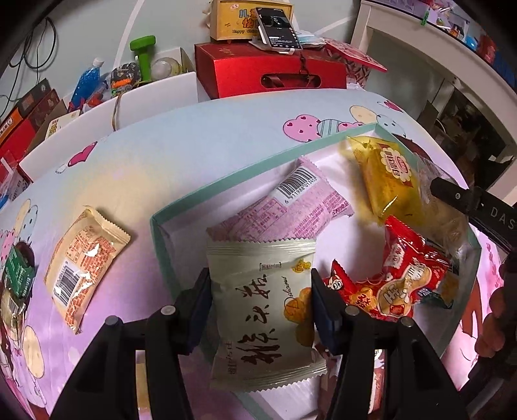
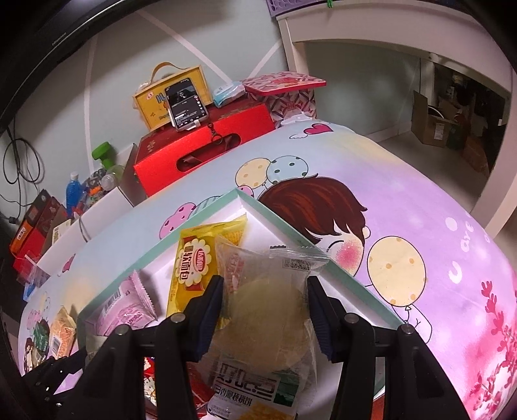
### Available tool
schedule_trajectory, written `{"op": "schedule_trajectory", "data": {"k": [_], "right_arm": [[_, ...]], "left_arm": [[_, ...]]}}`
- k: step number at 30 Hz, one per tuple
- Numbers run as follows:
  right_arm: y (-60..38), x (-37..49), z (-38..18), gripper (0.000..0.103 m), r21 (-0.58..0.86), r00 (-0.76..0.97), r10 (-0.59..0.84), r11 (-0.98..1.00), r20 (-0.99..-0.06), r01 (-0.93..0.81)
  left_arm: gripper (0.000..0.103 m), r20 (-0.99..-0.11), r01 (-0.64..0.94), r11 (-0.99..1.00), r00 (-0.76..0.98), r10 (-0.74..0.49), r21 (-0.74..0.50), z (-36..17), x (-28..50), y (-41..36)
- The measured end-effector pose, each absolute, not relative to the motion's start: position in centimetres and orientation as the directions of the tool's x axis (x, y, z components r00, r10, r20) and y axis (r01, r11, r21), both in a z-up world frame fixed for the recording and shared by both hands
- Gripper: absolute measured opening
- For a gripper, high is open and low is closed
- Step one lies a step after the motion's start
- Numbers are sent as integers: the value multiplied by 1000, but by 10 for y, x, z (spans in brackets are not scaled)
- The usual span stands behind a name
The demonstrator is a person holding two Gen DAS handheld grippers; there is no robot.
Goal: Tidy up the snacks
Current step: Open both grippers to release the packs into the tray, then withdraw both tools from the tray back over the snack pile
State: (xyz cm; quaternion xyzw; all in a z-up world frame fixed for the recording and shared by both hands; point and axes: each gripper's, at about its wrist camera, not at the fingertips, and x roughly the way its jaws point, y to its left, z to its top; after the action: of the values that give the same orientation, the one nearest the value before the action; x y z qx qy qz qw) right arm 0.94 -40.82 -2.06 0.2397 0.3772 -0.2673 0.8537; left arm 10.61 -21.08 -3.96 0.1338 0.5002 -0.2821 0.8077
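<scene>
My left gripper is shut on a pale green snack packet with black writing, held over the near corner of a shallow white box with a teal rim. In the box lie a pink packet, a yellow bread packet and red packets. My right gripper is shut on a clear packet with a round pastry, over the box's far right corner. The yellow packet lies just left of it.
A beige packet and a green one lie on the cartoon-print cloth left of the box. Behind the table stand a red gift box and a yellow box with a phone leaning on it. A white desk frame stands at the right.
</scene>
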Motion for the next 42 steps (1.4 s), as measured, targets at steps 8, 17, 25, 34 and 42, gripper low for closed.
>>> {"op": "schedule_trajectory", "data": {"k": [8, 17, 25, 34, 42], "right_arm": [[-412, 8, -23, 76, 224, 561, -257, 729, -787, 647], [-411, 7, -21, 87, 226, 568, -256, 733, -783, 642], [-410, 7, -20, 103, 234, 585, -255, 740, -770, 630], [-410, 7, -19, 103, 238, 593, -253, 744, -764, 624], [-404, 10, -18, 103, 217, 586, -253, 759, -770, 613]], "left_arm": [[61, -892, 593, 800, 311, -328, -88, -35, 102, -208], [71, -880, 590, 800, 318, -353, -108, -21, 99, -203], [84, -868, 586, 804, 347, -355, -95, -16, 97, -201], [90, -859, 581, 809, 370, -354, -83, -13, 98, -196], [90, -860, 568, 820, 378, -342, -77, -10, 99, -190]]}}
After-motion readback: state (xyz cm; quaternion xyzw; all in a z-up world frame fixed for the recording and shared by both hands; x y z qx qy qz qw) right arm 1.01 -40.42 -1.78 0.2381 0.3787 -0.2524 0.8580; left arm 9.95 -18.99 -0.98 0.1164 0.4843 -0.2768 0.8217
